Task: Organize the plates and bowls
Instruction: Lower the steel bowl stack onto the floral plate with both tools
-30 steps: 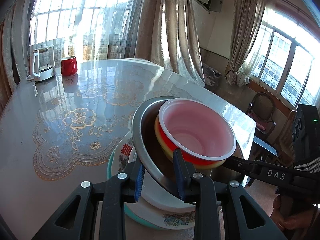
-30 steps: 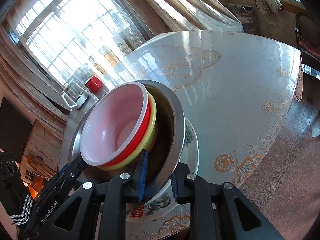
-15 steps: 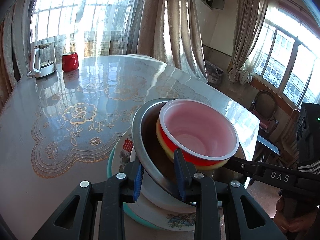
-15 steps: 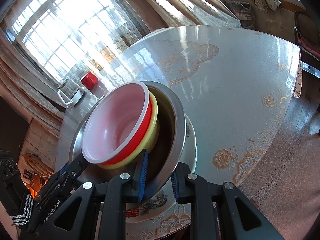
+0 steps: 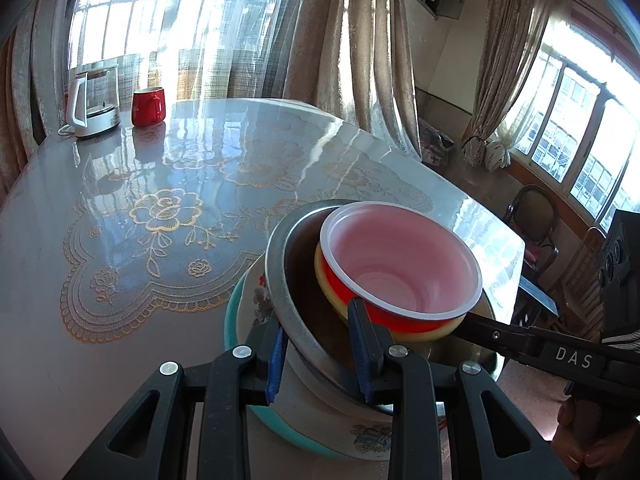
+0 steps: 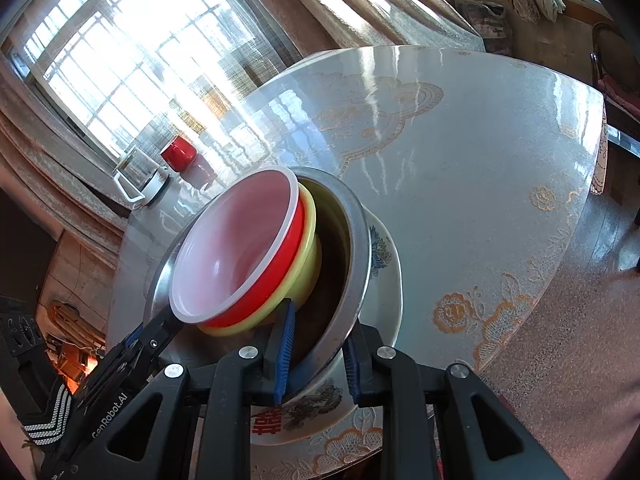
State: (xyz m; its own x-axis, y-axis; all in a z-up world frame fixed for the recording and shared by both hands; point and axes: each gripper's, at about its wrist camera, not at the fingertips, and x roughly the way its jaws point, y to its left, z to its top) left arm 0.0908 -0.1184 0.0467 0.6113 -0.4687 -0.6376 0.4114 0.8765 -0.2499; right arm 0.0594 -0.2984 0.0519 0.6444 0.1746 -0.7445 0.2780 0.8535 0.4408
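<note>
While you pinch the steel bowl (image 5: pixel 292 280) from both sides, left gripper (image 5: pixel 320 354) and right gripper (image 6: pixel 316 354) each nearly closed on its rim, the stack sits at the table's (image 5: pixel 120 208) near edge. An uneven pull could tip the red bowl (image 6: pixel 240 252) and yellow bowl (image 6: pixel 308 264) out, or slide the plates (image 6: pixel 390 280) off. Only your left view shows the teal plate (image 5: pixel 232 312); only your right shows the red lettering.

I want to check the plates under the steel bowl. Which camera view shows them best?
The left wrist view: there the teal plate and the patterned plate upon it show separately beneath the steel bowl. The right wrist view shows only the patterned plate, no teal rim.
</note>
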